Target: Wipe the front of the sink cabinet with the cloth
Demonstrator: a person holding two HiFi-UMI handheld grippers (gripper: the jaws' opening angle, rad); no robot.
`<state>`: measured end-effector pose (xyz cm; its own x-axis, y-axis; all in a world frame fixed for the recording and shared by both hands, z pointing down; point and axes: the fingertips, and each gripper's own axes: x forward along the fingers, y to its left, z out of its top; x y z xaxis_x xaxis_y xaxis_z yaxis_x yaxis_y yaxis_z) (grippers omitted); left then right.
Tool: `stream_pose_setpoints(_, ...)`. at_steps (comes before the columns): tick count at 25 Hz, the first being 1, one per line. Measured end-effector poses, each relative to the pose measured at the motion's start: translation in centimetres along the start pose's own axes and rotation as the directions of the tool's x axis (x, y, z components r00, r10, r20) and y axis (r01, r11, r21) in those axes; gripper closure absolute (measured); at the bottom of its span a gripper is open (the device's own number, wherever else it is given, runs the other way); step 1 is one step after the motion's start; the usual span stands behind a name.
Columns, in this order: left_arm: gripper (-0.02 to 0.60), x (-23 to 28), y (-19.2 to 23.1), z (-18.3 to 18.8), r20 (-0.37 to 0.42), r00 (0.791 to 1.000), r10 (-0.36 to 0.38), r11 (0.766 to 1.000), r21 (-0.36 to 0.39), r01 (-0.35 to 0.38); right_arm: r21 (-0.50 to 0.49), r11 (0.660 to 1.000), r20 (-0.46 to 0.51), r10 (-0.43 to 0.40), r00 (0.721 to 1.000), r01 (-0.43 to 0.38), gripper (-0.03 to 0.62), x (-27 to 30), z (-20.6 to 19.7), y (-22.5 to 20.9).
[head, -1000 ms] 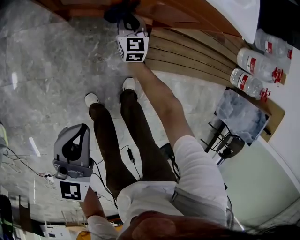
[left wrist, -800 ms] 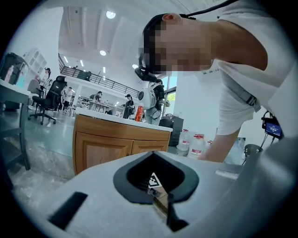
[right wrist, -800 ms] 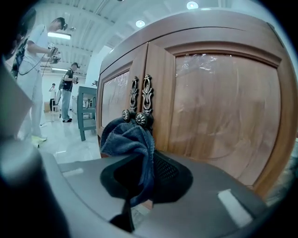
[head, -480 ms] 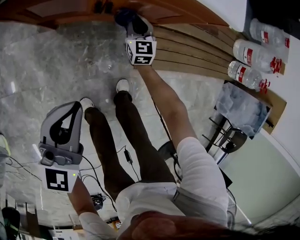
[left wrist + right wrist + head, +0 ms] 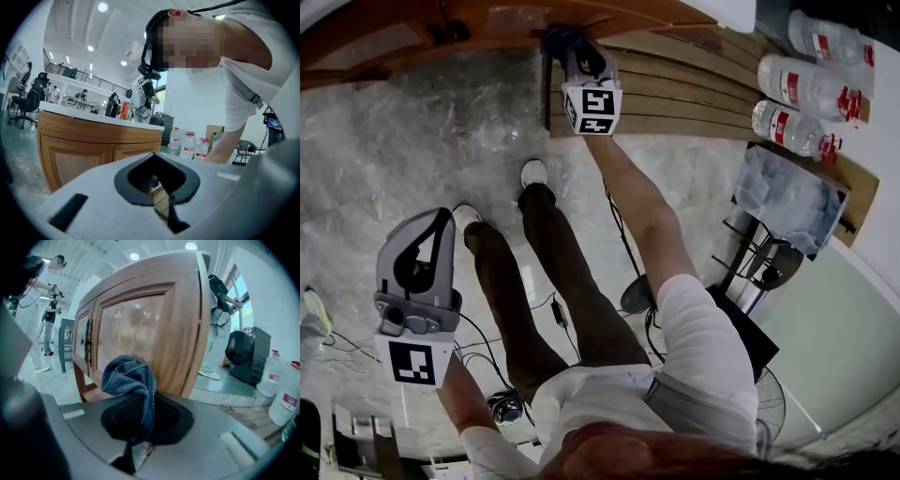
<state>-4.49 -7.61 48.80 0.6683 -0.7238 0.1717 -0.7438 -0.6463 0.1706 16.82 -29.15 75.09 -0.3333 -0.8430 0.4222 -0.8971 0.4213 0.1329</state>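
The wooden sink cabinet (image 5: 487, 21) runs along the top of the head view; in the right gripper view its panelled door (image 5: 136, 319) fills the middle. My right gripper (image 5: 567, 45) is shut on a blue cloth (image 5: 555, 39) at the foot of the cabinet front, at the corner next to the slatted boards. In the right gripper view the cloth (image 5: 131, 376) bunches up out of the right gripper (image 5: 140, 423), close to the door panel. My left gripper (image 5: 439, 220) hangs low at the left, away from the cabinet, jaws together and nothing in them; the left gripper (image 5: 157, 183) faces another cabinet (image 5: 93, 145).
Slatted wooden boards (image 5: 675, 94) lie right of the cabinet, with large water bottles (image 5: 792, 89) beyond them. A stool (image 5: 769, 267) stands at the right. Cables (image 5: 558, 309) trail over the marble floor by the person's legs (image 5: 572, 281). Other people stand in the background.
The right gripper with the cloth has shifted a little to the right along the cabinet's foot. The left gripper has drifted left and slightly up in the head view.
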Motion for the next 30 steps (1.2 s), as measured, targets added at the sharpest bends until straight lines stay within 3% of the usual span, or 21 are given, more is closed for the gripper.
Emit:
stream_pose_setpoints(7,0.583,2.6,-1.5,0.0,-0.015,0.999,-0.036,0.999,0.004,0.036,0.022,1.000,0.003,-0.015,1.000,0.015,0.526,-1.2,-1.2,-2.5)
stream_pose_setpoints(17,0.583,3.9,-2.7,0.7,0.005,1.000,-0.025,1.000,-0.004,0.025,0.053,0.998,0.005,-0.027,1.000,0.026,0.528,-3.1,-1.0,-5.2)
stream_pose_setpoints(22,0.583,1.3,-2.0,0.6,-0.016,1.000,0.019,0.999,-0.034,-0.020,0.074,0.997,0.099,0.024,0.995,-0.032,0.528,-7.7,3.5,-2.9)
stream_pose_setpoints(30,0.583,-4.2,-4.3,4.1,-0.043,0.995,0.091,0.988,-0.125,-0.096,0.075,0.960,0.210,0.249,0.945,-0.270,0.528,-21.4,16.4,5.4)
